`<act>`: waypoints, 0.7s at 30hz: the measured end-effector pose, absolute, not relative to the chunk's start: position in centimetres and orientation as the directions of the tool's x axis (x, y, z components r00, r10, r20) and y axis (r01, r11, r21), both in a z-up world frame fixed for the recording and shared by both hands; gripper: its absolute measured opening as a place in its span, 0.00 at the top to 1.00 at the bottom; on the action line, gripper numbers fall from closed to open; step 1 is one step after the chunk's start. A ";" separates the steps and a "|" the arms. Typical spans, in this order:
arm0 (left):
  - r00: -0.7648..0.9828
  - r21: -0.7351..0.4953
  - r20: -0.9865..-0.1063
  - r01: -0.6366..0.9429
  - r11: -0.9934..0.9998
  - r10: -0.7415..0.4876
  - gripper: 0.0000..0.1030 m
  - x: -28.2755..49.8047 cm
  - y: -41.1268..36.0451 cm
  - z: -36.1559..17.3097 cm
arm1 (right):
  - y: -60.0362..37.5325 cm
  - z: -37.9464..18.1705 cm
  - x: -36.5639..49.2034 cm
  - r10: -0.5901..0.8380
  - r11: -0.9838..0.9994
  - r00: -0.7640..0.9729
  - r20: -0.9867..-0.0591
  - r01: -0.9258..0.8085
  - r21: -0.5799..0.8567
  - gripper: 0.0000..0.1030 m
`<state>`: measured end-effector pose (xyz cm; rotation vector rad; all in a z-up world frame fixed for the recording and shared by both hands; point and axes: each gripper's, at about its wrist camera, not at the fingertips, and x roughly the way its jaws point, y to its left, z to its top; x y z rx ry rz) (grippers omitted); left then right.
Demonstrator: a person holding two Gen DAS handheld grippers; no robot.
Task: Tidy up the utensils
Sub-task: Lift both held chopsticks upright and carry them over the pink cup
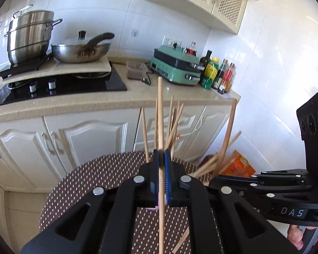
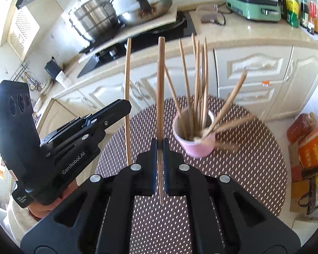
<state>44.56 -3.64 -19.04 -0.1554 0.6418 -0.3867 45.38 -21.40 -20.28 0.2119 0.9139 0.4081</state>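
Note:
My left gripper (image 1: 161, 155) is shut on one wooden chopstick (image 1: 160, 114) that stands upright above the dotted round table (image 1: 99, 182). My right gripper (image 2: 159, 146) is shut on another wooden chopstick (image 2: 160, 80), also upright. A pink cup (image 2: 196, 144) stands on the table just right of my right gripper and holds several chopsticks (image 2: 199, 84); some lean out to the right and look blurred. In the left wrist view the cup is hidden behind my fingers, with only its chopsticks (image 1: 173, 124) showing. The left gripper (image 2: 118, 108) with its chopstick (image 2: 127, 97) shows left of the right one.
The brown dotted table (image 2: 254, 169) sits before white kitchen cabinets (image 1: 91, 139). On the counter are a steel pot (image 1: 28, 36), a wok (image 1: 80, 51), a green appliance (image 1: 176, 66) and bottles (image 1: 218, 74). Orange packages (image 2: 311, 148) lie on the floor to the right.

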 end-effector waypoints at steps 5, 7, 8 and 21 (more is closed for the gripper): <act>0.771 -0.267 -0.497 0.301 0.916 -0.398 0.95 46.6 -4.6 -17.5 | -22.0 -18.4 47.1 0.433 0.901 0.583 -0.687 -0.262 0.346 0.95; 0.783 -0.270 -0.480 0.297 0.916 -0.396 0.95 47.4 -4.8 -17.2 | -22.3 -17.7 47.9 0.434 0.901 0.596 -0.676 -0.268 0.342 0.95; 0.788 -0.270 -0.473 0.294 0.917 -0.393 0.95 47.8 -4.9 -17.2 | -22.4 -17.4 48.2 0.434 0.901 0.602 -0.671 -0.270 0.340 0.95; 0.840 -0.323 -0.393 0.254 0.911 -0.374 0.95 52.3 -6.4 -19.4 | -23.8 -16.2 51.6 0.416 0.909 0.648 -0.638 -0.273 0.315 0.95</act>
